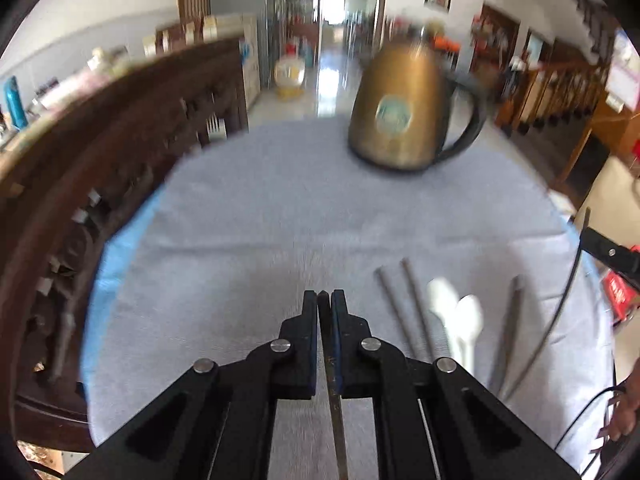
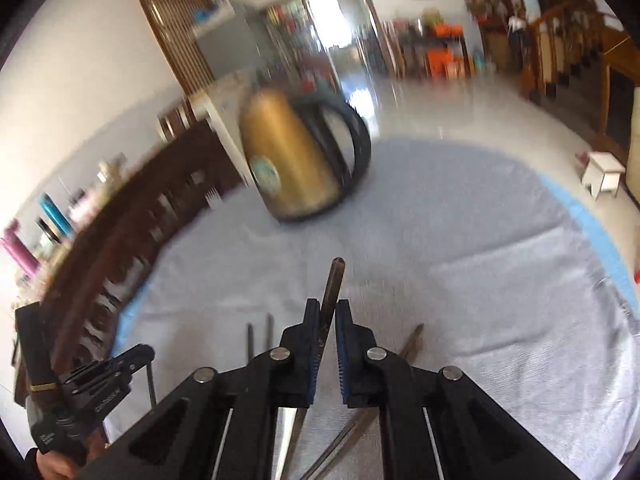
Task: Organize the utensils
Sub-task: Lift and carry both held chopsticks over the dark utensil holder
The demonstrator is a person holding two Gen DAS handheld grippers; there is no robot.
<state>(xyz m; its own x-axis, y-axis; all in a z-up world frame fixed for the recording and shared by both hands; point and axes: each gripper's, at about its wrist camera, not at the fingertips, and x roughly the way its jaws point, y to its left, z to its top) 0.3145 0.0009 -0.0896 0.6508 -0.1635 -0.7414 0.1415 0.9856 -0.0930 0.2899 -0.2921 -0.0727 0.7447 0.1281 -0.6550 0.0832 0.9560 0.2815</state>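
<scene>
While the table's grey cloth point(image 1: 280, 220) lies spread under both tools, we see the left gripper point(image 1: 325, 296) closed tight on a thin dark utensil handle point(image 1: 334, 400), which runs back between the jaws toward six o'clock in the left wrist view. At about three o'clock of that gripper, two grey chopsticks point(image 1: 400, 304) lie side by side on the cloth, with two white spoons point(image 1: 460, 320) just beside them and another grey utensil point(image 1: 510, 332) farther out. A brass-coloured kettle point(image 1: 400, 108) with a black handle stands on the cloth at one o'clock, well apart from the utensils. In the right wrist view, the right gripper point(image 2: 329, 306) is closed on a dark utensil point(image 2: 334, 280) whose tip pokes out past the fingertips toward twelve o'clock, its bright metal end trailing back below the jaws. A brown-handled utensil point(image 2: 412, 344) lies on the cloth at four o'clock of that gripper. We cannot tell what kind of utensil either tool holds. At eight o'clock the other gripper appears, held in a hand point(image 2: 56, 460).
</scene>
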